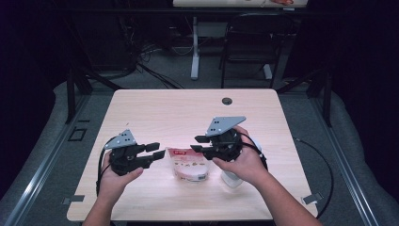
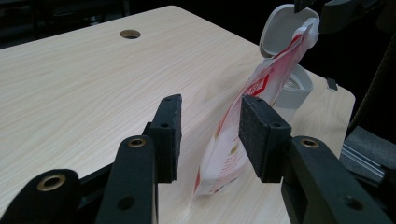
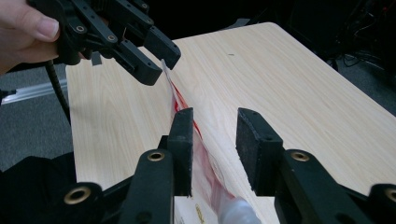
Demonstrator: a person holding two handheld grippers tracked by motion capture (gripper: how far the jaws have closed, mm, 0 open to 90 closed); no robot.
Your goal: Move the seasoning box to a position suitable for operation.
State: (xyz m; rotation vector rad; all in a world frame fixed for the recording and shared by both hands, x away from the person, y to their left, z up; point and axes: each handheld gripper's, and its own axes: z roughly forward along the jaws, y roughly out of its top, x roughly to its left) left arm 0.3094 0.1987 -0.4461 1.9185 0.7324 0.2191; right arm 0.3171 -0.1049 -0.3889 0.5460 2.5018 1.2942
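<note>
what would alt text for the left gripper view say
A red and white pouch stands between the left gripper's open jaws over a pale wood table, apart from the left pad. Behind its top is a white container with its flip lid open.

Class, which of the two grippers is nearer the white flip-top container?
The right gripper: the container stands just beside its hand, while the left gripper is across the pouch.
</note>
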